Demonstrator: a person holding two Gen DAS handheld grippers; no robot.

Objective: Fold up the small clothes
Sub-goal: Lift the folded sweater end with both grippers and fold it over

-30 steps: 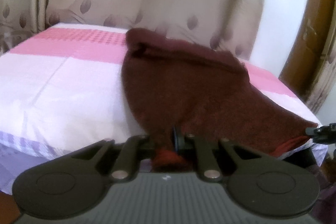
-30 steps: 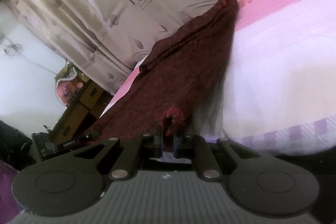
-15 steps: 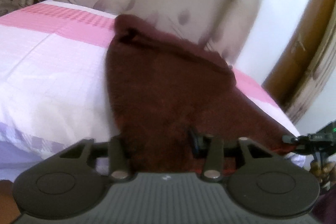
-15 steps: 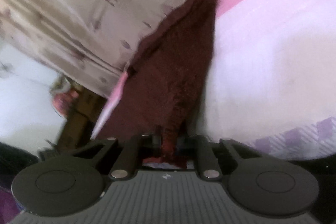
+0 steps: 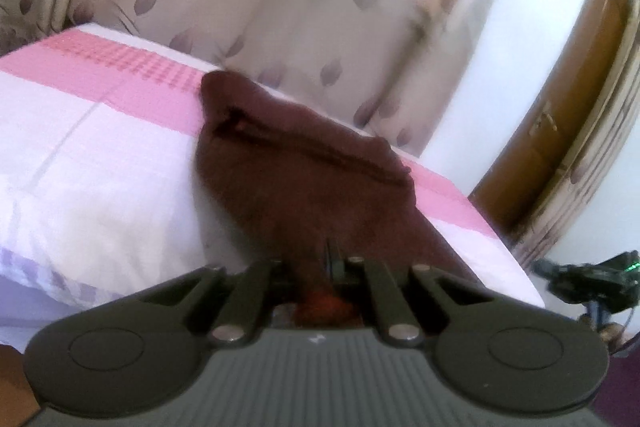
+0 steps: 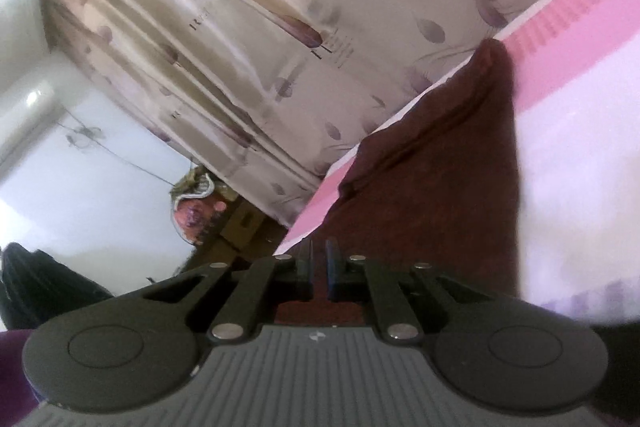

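Where any writing can be read at all, it sits on the curtain (image 6: 280, 39) in the right wrist view: dark printed lettering beside the leaf motifs, of which only a capital "R" at the start of a word comes through; the rest is too blurred to read. The left wrist view shows the same curtain without legible print.

A dark maroon knitted garment (image 5: 304, 187) lies on the bed (image 5: 100, 167), whose sheet is white with a pink band along the far side and pale lilac checks at the near edge. The cloth's far end rests on the pink band, and its near end rises off the mattress into both grippers. The left gripper (image 5: 331, 259) has just been closing and now pinches the near edge of the garment, with a redder fold of the cloth bunched behind its jaws. The right gripper (image 6: 319, 267) has also been closing; its jaws stand nearly together, a narrow gap showing between them with the maroon cloth in it, gripped at another part of the near edge.

Only the left view shows a brown wooden door (image 5: 560, 115) at the right and the tip of the other gripper beyond the bed's corner. Only the right view, rolled sideways, shows a white wall with a thin wire (image 6: 120, 159) running across it.
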